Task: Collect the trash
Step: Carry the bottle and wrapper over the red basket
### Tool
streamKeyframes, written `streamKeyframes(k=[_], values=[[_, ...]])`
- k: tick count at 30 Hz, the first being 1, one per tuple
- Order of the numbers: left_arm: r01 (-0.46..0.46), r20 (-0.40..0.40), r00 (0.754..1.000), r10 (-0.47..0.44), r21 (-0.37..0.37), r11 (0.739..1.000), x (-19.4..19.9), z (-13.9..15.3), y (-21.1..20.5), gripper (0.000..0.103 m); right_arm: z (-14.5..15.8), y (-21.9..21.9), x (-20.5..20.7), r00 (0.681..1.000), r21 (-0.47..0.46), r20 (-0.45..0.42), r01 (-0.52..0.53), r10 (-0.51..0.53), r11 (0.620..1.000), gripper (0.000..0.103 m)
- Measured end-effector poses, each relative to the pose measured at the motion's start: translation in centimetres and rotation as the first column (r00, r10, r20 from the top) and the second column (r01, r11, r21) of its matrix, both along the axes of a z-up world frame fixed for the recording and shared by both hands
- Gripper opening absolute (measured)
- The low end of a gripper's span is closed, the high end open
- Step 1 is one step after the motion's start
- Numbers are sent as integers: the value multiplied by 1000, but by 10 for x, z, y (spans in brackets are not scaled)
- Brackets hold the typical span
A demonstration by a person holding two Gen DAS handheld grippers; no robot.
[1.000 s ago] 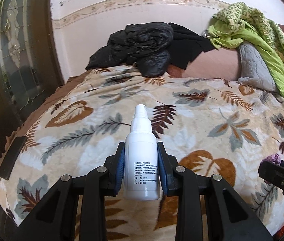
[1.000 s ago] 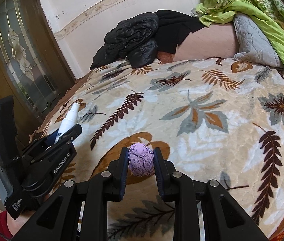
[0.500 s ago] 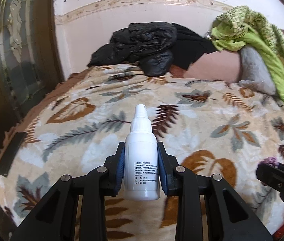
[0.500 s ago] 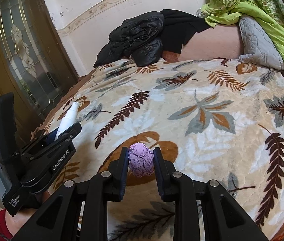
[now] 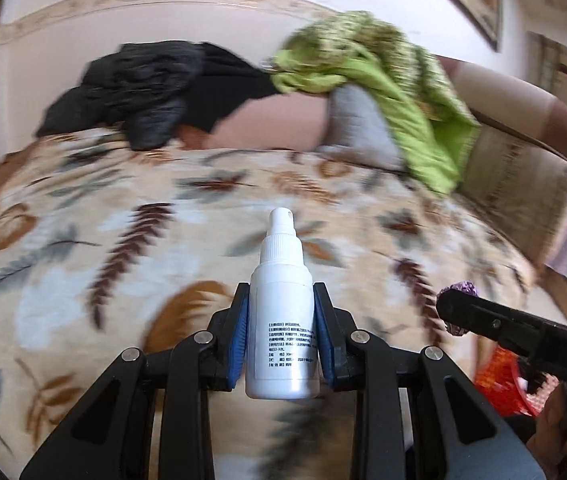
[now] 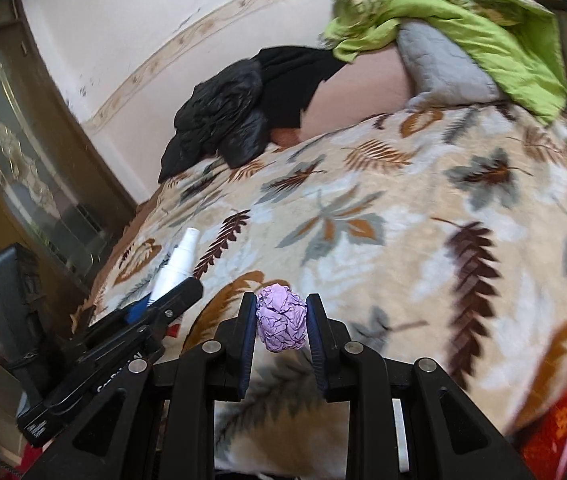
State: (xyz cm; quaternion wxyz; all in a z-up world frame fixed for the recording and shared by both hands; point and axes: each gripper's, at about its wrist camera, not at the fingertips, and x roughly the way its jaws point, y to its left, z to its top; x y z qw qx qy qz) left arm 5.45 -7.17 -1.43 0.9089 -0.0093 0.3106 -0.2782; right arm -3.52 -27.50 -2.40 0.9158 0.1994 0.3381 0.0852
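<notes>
Blurring leaf blanket (image 5: 83, 216), red object (image 6: 563, 420) cut off

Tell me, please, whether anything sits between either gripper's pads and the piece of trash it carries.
Nothing visible does. The left gripper pads press directly on the white spray bottle, and the right gripper pads clamp the crumpled purple paper ball directly.

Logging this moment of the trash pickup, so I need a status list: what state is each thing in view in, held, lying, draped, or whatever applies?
left gripper: shut on the spray bottle.
spray bottle: capped, held clear of the bed, nozzle pointing away.
right gripper: shut on the paper ball.
paper ball: purple, crumpled, clamped between the jaws.
black jacket: bunched up at the bed's far end.
green cloth: draped over the grey pillow.
leaf-print blanket: spread over the bed.
</notes>
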Motion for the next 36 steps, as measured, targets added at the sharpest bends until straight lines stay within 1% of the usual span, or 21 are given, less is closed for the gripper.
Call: streamKeyframes(k=[2,4,8,10,13,18,20,24,27,31,36], values=[[64,-7,998,-64,-13,998,-11,4,-16,29,8,-17,-19,1000,2,12,26,-26,1000,26],[125,-10,992,-125,-10,992,-23,8,-33,29,15,-38,-41,998,13,21,67,-67,998,26],[239,-6,971,-239,-1,971,-52,19,-70,29,29,-83,-84,986,29,33,162,-163,986,26],[295,-4,956,-295,1,956,-67,27,-90,29,34,-106,-107,976,35,36,215,-216,976,26],[377,5,926,-377,-1,926,-89,38,-119,29,40,-142,-142,953,42,39,299,-300,953,26],[502,-6,865,-502,-5,865,-121,51,-167,29,47,-195,-197,900,60,39,432,-435,900,26],[550,-23,835,-550,-9,835,-132,53,-188,29,47,-211,-215,880,77,35,471,-474,879,26],[599,-40,800,-598,-1,801,-147,52,-218,29,45,-229,-233,857,101,31,509,-514,855,26],[622,-52,782,-621,10,783,-155,50,-237,29,42,-235,-236,854,111,28,514,-520,850,26],[644,-65,764,-642,32,764,-163,44,-255,29,35,-242,-235,853,127,17,515,-521,848,27],[661,-89,750,-656,52,749,-168,36,-271,29,25,-248,-232,847,135,-2,527,-532,839,27]])
